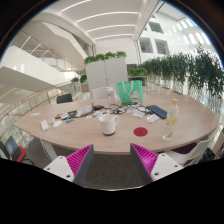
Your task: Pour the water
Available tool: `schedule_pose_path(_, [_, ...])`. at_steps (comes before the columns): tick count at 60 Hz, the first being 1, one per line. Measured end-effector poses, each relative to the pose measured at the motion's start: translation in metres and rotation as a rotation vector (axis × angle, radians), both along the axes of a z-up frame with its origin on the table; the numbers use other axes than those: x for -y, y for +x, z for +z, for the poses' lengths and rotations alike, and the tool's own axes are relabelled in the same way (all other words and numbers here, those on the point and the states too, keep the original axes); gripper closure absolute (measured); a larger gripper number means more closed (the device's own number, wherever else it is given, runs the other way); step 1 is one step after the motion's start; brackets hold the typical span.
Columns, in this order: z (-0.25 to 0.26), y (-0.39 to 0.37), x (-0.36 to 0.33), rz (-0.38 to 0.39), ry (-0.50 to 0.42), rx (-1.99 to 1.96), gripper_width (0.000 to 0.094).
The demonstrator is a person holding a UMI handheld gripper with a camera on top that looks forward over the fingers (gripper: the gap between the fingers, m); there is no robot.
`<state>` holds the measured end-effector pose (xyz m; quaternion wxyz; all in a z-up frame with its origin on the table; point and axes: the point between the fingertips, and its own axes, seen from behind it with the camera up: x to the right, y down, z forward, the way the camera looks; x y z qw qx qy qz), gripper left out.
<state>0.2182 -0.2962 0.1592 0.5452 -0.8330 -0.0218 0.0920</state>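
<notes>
Bottle (171,119) stands upright on the table (60,138), ahead and to the right of my gripper (113,158), well apart from it.

I see a long wooden table in a bright atrium with white balconies, ceiling strip lights and a row of green plants (180,70) behind it. My bottle is clear, its long axis vertical, cap pointing up. A white mug (107,124) sits near the table's middle, just beyond my fingers, and a small red disc (140,131) lies between mug and bottle. Farther back are a green bag (129,93) and scattered papers. My fingers are spread wide, pink pads (78,158) facing each other, gripping nothing.
</notes>
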Motion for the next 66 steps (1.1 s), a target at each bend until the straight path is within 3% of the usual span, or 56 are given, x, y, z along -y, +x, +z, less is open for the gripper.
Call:
schedule_pose_path(11, [0.021, -0.005, 0.023, -0.039, 0.058, -0.006, 0.0113])
schedule_pose_path(20, [0.015, 0.047, 0.005, -0.123, 0.108, 0.056, 0.0102])
schedule_pose_path(31, [-0.006, 0.157, -0.076, -0.243, 0.224, 0.16, 0.0103])
schedule_pose_path(42, [-0.05, 0.24, -0.152, -0.356, 0.227, 0.086, 0.0104])
schedule_pose_path(52, [-0.076, 0.27, -0.231, -0.366, 0.237, 0.069, 0.0106])
schedule_pose_path(55, [-0.078, 0.269, -0.249, -0.348, 0.244, 0.058, 0.0172])
schedule_pose_path(58, [-0.086, 0.272, -0.253, -0.344, 0.215, 0.072, 0.041])
schedule_pose_path(66, [-0.086, 0.275, -0.265, -0.398, 0.245, 0.082, 0.0469])
